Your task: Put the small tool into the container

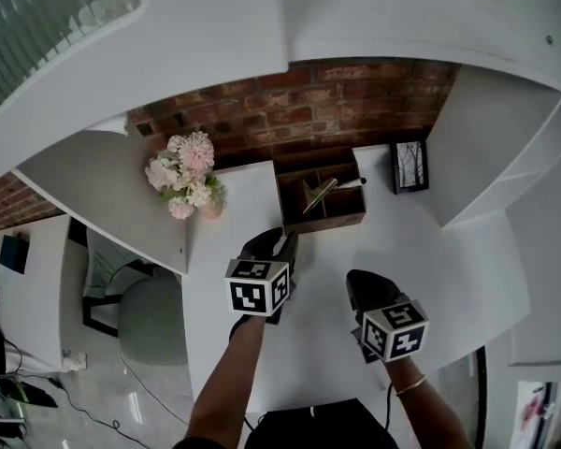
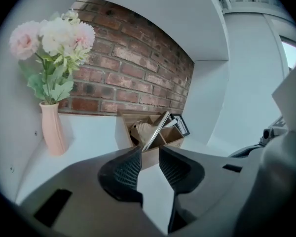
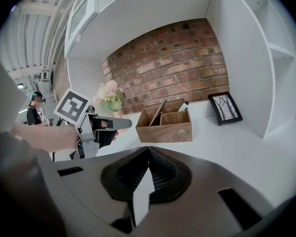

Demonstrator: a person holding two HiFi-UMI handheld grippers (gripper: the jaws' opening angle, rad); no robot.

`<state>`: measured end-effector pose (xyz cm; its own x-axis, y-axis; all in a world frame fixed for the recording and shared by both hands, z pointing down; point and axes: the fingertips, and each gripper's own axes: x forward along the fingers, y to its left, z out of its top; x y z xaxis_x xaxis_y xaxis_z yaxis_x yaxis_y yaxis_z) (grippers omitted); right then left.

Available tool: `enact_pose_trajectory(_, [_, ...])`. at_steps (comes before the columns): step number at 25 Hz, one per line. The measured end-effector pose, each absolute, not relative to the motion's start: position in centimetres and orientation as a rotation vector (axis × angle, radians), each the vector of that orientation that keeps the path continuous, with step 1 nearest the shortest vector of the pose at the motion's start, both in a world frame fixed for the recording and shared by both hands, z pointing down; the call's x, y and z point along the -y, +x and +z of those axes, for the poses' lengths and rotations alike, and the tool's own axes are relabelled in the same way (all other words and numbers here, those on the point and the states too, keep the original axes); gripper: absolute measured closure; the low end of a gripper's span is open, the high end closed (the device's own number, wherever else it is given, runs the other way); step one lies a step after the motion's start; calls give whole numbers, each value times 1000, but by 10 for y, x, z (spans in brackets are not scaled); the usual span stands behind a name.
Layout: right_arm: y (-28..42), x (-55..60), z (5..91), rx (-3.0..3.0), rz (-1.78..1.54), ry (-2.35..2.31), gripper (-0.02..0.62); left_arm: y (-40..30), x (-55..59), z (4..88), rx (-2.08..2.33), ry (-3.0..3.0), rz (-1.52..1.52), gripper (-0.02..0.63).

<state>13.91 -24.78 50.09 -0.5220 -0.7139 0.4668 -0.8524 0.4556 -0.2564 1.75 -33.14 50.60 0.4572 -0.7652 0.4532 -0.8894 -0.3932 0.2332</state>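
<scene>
A wooden container [image 1: 323, 220] with compartments stands at the back of the white table, against the brick wall. A long slim metal tool [image 1: 318, 195] leans slantwise inside it, and a pen-like item [image 1: 352, 183] lies beside it. My left gripper [image 1: 282, 243] hovers just in front of the box with its jaws open and nothing between them. In the left gripper view the container [image 2: 149, 158] and the tool [image 2: 157, 127] show beyond my left gripper [image 2: 149, 151]. My right gripper [image 1: 357, 283] rests lower right, away from the box. Its jaws [image 3: 148, 151] are shut and empty.
A pink vase of flowers [image 1: 189, 183] stands left of the box. A framed picture [image 1: 409, 166] leans at the right by a white shelf unit. The table's left edge drops to a grey chair [image 1: 145, 318]. White cabinets hang overhead.
</scene>
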Motion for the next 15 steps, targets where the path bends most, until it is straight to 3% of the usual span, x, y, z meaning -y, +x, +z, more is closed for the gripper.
enact_pose_trajectory(15, [143, 218, 484, 2433, 606, 1359, 591, -1, 245, 490, 1429, 2258, 340, 586])
